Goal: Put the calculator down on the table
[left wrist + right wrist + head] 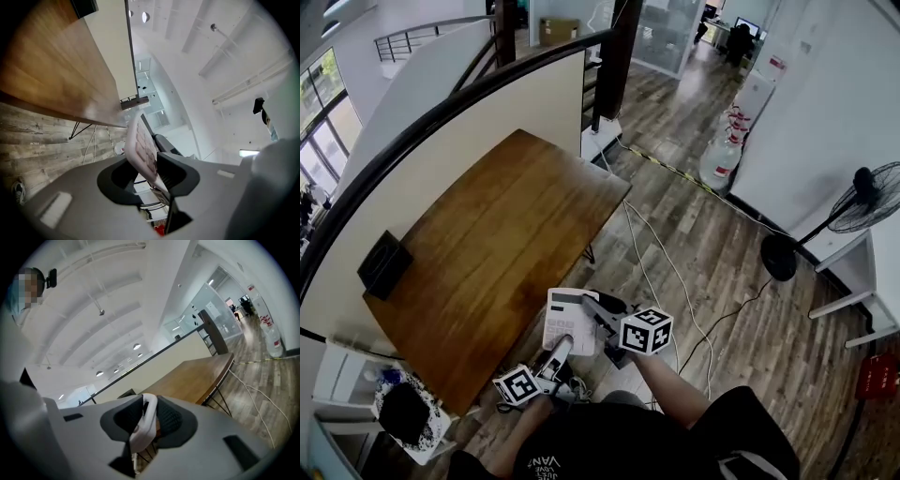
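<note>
The left gripper [563,346] has its jaws half closed on the near end of the calculator [569,317], and the right gripper [590,306] pinches its right edge between narrow jaws, so both carry it. It hangs in the air, keys up, just off the near edge of the bench [487,244], over the floor [712,272]. It looks a light, stiff plastic slab with smooth, likely slippery sides. I would hold it by the rim, clear of the keys. The black box [384,263] sits well apart.
</note>
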`<state>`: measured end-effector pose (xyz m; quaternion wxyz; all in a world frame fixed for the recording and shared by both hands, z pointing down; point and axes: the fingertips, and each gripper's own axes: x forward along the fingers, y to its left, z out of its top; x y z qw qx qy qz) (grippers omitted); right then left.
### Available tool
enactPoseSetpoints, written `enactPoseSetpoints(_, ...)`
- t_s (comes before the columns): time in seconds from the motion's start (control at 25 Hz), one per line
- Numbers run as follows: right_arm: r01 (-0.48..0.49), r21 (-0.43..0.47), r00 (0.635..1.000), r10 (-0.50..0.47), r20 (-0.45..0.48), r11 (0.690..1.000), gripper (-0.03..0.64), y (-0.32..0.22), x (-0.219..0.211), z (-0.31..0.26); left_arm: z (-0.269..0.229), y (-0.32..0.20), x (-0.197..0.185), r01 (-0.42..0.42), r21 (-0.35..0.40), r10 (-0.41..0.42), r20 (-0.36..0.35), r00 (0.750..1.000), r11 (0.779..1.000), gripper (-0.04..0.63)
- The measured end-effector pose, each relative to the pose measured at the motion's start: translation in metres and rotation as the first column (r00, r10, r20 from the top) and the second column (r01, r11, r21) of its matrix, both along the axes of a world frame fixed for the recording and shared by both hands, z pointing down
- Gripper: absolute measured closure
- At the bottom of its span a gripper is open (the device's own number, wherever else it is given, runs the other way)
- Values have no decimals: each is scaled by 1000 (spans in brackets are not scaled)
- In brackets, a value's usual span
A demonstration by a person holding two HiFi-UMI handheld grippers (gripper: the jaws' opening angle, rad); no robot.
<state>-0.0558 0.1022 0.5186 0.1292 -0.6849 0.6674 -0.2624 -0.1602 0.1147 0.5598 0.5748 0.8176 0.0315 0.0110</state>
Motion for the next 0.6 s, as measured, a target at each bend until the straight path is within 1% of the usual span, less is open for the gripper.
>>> enactPoseSetpoints(0.16,-13,-8,1000,13,9,1000,538,-9,15,3,3,-10,14,-3,-12,3,18,1000,1000,466)
enactPoseSetpoints(0.36,15,-10,1000,-14,20,1000,537,-21,32,7,5,-19,31,14,-21,-14,24,1000,1000,466)
enactPoseSetpoints(0.44,33,-11,999,-33,25,999,537,-28,41,9,10,-24,38,38,-44,-36,46,998,998,466)
enactPoseSetpoints(0.48,43,-11,999,-43,28,999,537,-32,46,10,13,-27,42,51,-43,-49,57,997,998,466)
enactPoseSetpoints(0.56,69,-14,997,-68,33,998,537,-39,60,12,13,-31,56,81,-50,-78,64,995,995,466)
enactPoseSetpoints(0.6,85,-16,996,-84,33,996,537,-42,68,11,12,-31,64,102,-69,-98,65,993,992,466)
